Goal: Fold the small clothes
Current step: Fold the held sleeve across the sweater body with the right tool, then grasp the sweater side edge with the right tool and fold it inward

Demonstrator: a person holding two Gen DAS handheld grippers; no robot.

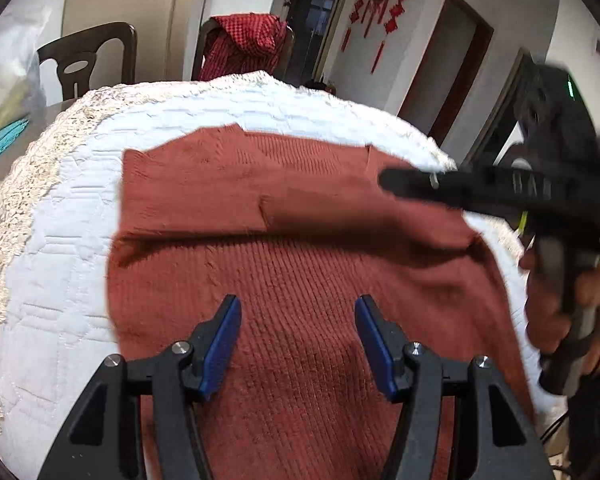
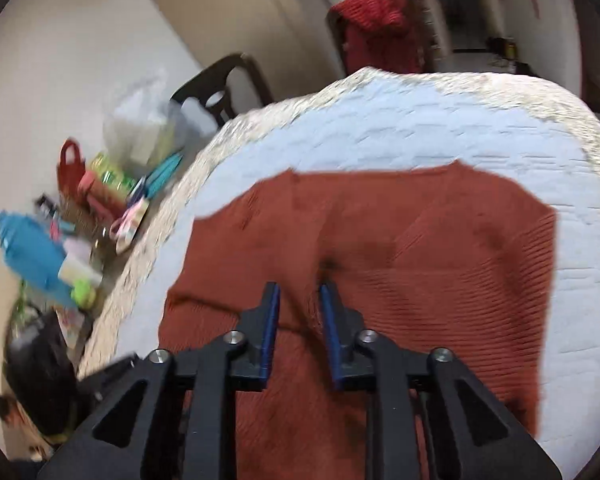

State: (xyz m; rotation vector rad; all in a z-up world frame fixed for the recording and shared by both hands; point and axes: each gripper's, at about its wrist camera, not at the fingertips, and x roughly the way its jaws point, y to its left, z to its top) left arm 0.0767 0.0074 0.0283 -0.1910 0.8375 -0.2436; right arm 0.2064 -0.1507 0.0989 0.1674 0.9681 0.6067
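A rust-red knit sweater (image 1: 300, 264) lies flat on the white quilted table cover (image 1: 60, 240), with a sleeve folded across its upper part. My left gripper (image 1: 298, 308) hovers over the sweater's lower body, open, with nothing between its blue pads. In the left wrist view my right gripper (image 1: 388, 180) reaches in from the right over the sweater's far right corner, held by a hand (image 1: 548, 312). In the right wrist view the right gripper (image 2: 300, 292) stands over the sweater (image 2: 420, 280) with a narrow gap between its pads and no cloth pinched there.
The cover has a lace border (image 1: 8, 240) at its edge. Behind the table stand a dark chair (image 1: 88, 60) and a chair draped with a red checked garment (image 1: 248, 44). Bags, bottles and small clutter (image 2: 80, 208) sit to the left of the table.
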